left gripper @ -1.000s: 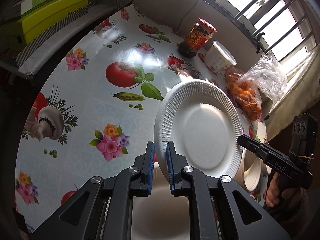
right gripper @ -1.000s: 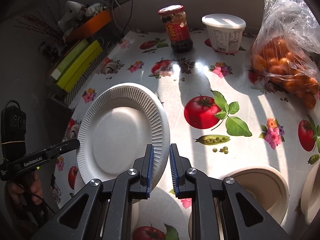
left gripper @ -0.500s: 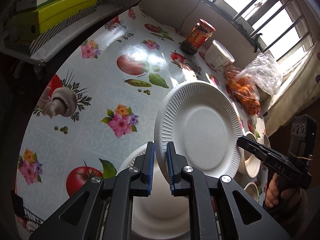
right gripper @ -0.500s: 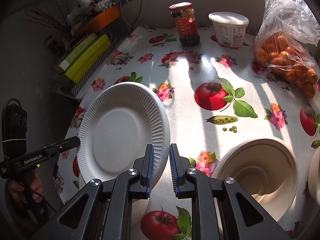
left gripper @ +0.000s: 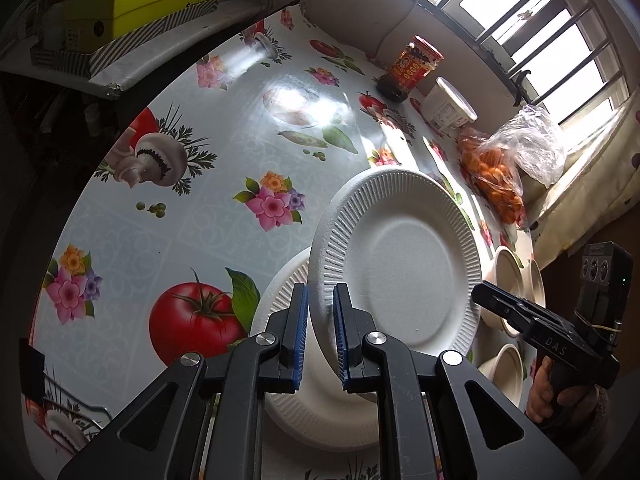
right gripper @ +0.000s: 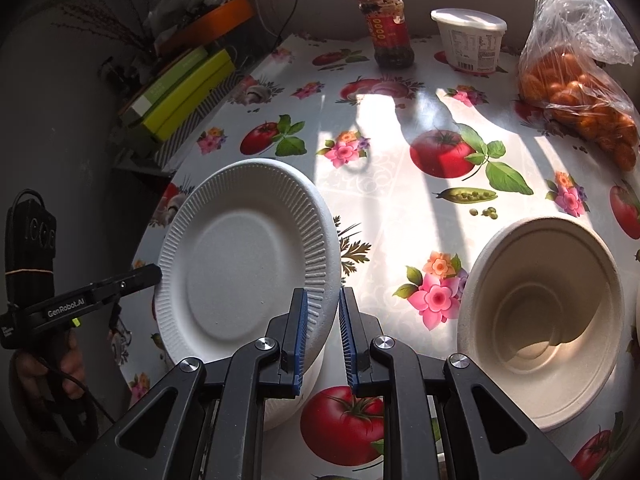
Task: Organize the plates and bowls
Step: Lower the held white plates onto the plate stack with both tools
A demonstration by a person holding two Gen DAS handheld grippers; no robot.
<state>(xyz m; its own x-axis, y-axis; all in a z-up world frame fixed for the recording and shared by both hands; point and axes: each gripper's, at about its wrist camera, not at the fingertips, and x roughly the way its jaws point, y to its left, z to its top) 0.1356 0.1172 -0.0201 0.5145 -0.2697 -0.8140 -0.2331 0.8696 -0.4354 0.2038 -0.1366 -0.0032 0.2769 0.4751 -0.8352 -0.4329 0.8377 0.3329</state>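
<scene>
A white ribbed paper plate (left gripper: 404, 264) is held between both grippers, just above a second white plate (left gripper: 316, 396) lying on the table. My left gripper (left gripper: 320, 336) is shut on one rim of the held plate. My right gripper (right gripper: 323, 336) is shut on the opposite rim (right gripper: 320, 280); the plate (right gripper: 244, 264) fills the left of that view. The lower plate (right gripper: 288, 396) shows under it. A large beige bowl (right gripper: 540, 320) sits on the table right of my right gripper. More beige bowls (left gripper: 516, 280) stand beyond the plate in the left wrist view.
At the table's far edge stand a red-labelled jar (right gripper: 386, 28), a white tub (right gripper: 470, 40) and a bag of oranges (right gripper: 580, 92). Green boxes (right gripper: 184, 92) lie on a shelf past the left edge. The tablecloth (right gripper: 400, 152) has fruit and flower prints.
Both grippers have pulled back towards the near side of the table with the plate, bringing it over the lower plate. The large bowl has come closer in the right wrist view.
</scene>
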